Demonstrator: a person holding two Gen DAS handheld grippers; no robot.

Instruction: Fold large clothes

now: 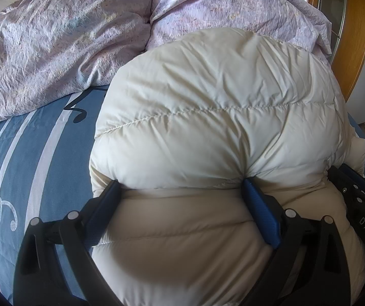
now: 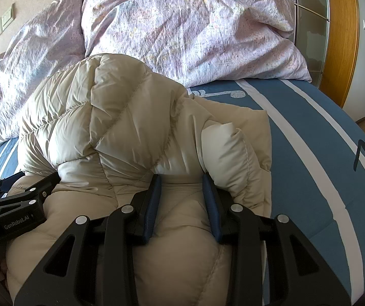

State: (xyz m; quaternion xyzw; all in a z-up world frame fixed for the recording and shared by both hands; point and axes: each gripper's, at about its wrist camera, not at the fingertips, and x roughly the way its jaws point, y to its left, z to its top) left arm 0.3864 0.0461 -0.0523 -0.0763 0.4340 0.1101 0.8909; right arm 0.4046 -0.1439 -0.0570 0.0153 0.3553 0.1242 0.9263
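Note:
A cream quilted down jacket (image 1: 215, 117) lies bunched on the blue striped bed sheet (image 1: 29, 158). My left gripper (image 1: 181, 186) has its jaws wide apart, with a thick fold of the jacket between the blue pads (image 1: 259, 209). In the right wrist view the jacket (image 2: 111, 127) is folded over itself, a sleeve cuff (image 2: 236, 153) at its right. My right gripper (image 2: 182, 178) has its jaws closer together and pinches a puffy fold of the jacket. The left gripper's body (image 2: 11, 206) shows at the left edge of that view.
A crumpled lilac duvet (image 1: 80, 40) and pillow (image 2: 195, 30) fill the head of the bed behind the jacket. A wooden door frame (image 2: 340, 38) stands at the right. Wall sockets (image 2: 2, 24) are at the left. Bare sheet (image 2: 322, 153) lies right of the jacket.

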